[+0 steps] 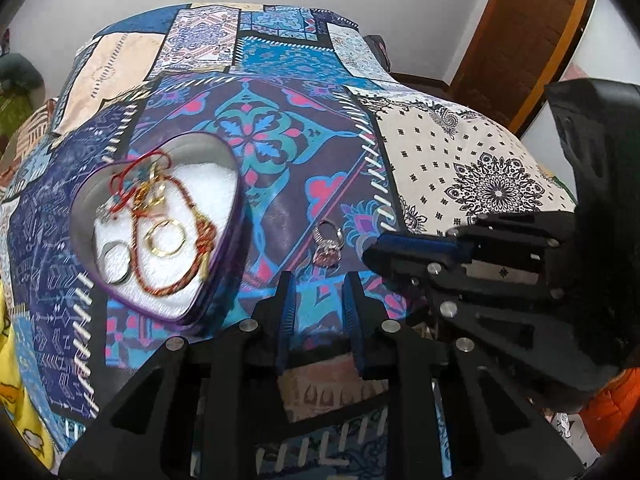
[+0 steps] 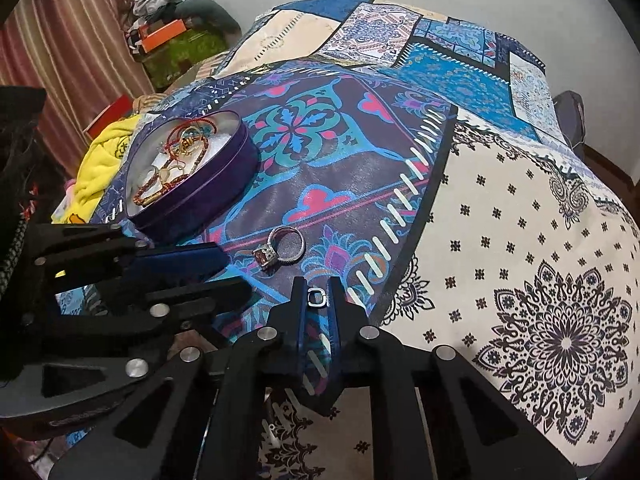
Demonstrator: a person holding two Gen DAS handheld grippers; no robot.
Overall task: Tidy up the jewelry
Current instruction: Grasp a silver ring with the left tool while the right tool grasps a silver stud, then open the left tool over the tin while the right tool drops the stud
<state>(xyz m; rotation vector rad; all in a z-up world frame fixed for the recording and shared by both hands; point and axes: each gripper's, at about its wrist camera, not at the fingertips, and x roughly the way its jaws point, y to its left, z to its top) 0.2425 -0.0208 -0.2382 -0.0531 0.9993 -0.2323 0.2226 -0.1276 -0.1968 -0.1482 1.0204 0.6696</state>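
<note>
Toward the near edge of the patchwork bedspread, the right gripper is clamped on a small silver ring. The left gripper, jaws slightly apart and empty, points at the stone ring just ahead; the heart-shaped tin lies to its left.

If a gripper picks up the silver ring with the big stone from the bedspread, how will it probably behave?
The silver ring looks like rigid metal, so it should not bend. It is small and smooth, so it may slip between the pads. The large stone makes it probably top-heavy and apt to turn in a grip. It lies flat on the soft bedspread, so rolling seems unlikely.
</note>
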